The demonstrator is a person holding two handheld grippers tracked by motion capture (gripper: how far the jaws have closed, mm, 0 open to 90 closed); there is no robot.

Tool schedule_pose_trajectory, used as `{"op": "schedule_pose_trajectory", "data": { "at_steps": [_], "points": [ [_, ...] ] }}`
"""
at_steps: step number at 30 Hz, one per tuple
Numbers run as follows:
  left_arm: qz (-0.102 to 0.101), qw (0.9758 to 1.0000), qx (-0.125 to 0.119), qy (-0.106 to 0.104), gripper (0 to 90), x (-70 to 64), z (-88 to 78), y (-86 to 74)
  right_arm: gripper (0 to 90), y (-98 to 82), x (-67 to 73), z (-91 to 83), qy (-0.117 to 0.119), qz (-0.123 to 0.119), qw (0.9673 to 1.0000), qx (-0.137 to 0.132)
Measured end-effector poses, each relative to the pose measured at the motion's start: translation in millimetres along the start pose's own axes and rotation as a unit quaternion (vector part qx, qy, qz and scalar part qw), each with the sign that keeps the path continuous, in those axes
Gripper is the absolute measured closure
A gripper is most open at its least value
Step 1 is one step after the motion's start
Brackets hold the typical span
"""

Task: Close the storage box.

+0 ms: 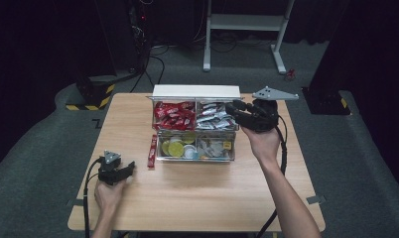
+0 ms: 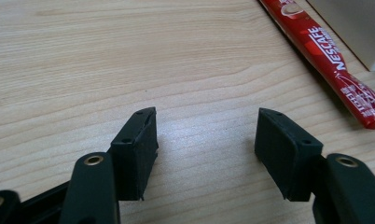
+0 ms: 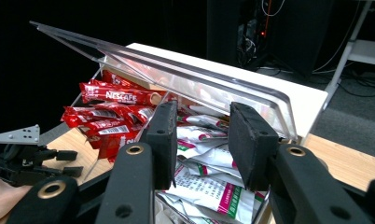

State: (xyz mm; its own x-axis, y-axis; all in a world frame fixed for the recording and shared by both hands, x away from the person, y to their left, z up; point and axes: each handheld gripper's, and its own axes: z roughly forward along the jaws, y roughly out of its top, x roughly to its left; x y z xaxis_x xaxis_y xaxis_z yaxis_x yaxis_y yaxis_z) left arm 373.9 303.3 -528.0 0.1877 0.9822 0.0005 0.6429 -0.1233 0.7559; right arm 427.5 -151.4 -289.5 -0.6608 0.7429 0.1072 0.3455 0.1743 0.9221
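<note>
Left gripper view, red sachet (image 2: 335, 60) cut off

Organiser box (image 1: 195, 154) sits mid-table (image 1: 202, 198), lid up behind; coffee stick (image 1: 152, 151) lies just left of it, left gripper (image 1: 129, 168) near-left, right gripper (image 1: 237, 110) over back-right compartment.

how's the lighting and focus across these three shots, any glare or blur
High view: table evenly lit, surroundings dark, slightly soft. Left gripper view: sharp wood grain, soft shadows by the pads. Right gripper view: glare streaks on the clear lid, black background, near pads slightly blurred.
</note>
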Motion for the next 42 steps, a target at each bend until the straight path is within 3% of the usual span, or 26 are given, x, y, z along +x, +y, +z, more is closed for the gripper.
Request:
{"op": "schedule_pose_trajectory", "data": {
  "at_steps": [17,26,42],
  "points": [
    [0.001,1.0,0.003,0.0,33.8,-0.3,0.2,0.0,61.1,-16.3,-7.6,-10.6,-0.006,0.014,0.9999,0.0],
    [0.0,1.0,0.003,-0.001,33.4,-0.3,0.2,-0.1,59.8,-26.3,-5.4,-14.8,-0.02,0.005,0.9998,0.008],
    [0.0,1.0,0.004,-0.004,32.8,0.2,0.1,-0.1,55.0,-41.4,-6.9,-13.0,-0.028,0.013,0.9993,0.022]
  ]
}}
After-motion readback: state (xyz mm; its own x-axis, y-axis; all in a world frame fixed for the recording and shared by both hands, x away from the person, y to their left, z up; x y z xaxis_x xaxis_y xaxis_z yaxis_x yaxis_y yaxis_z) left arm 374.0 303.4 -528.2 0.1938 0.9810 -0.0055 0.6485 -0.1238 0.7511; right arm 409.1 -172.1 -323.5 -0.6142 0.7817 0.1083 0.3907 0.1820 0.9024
